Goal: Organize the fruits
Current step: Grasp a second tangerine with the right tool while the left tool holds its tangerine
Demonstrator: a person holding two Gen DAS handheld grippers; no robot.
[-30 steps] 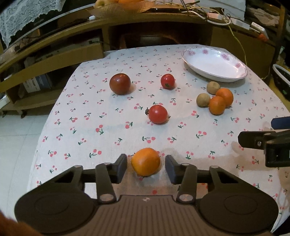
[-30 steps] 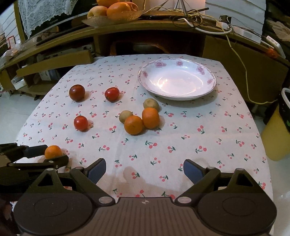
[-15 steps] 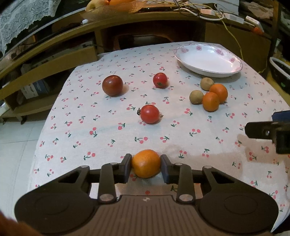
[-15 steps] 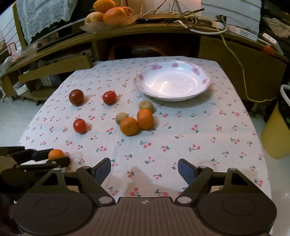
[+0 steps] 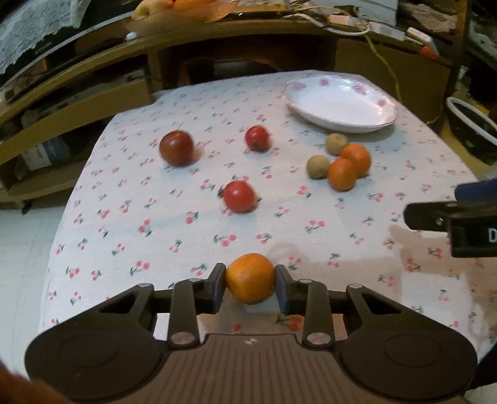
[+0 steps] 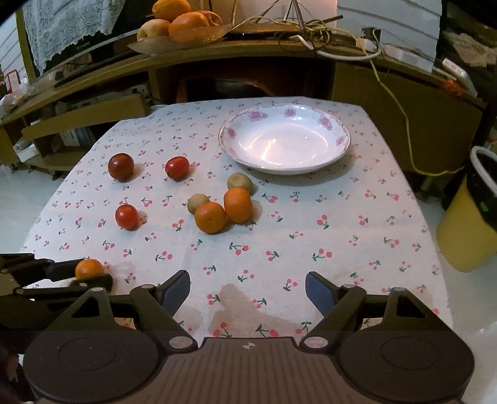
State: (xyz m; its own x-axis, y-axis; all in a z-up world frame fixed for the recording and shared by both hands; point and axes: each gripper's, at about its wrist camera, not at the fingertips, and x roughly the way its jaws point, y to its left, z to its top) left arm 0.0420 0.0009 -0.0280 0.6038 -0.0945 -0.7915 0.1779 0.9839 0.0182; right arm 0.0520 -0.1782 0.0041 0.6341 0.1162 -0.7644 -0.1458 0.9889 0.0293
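Note:
My left gripper (image 5: 250,287) is shut on an orange (image 5: 250,277) at the near left of the table and holds it just off the cherry-print cloth; it also shows in the right wrist view (image 6: 88,269). My right gripper (image 6: 247,290) is open and empty over the near middle of the table. Two more oranges (image 6: 224,208) and two kiwis (image 6: 239,182) lie together mid-table. Three tomatoes (image 6: 126,216) lie to the left. An empty white flowered plate (image 6: 284,143) stands at the back right.
A wooden shelf behind the table carries a tray of fruit (image 6: 178,25) and cables. A yellow bin (image 6: 469,214) stands on the floor at the right of the table. The table edge drops off at left and right.
My left gripper has shut on the orange and lifted it a little, pulling back. My right gripper has stayed open and drifted slightly back.

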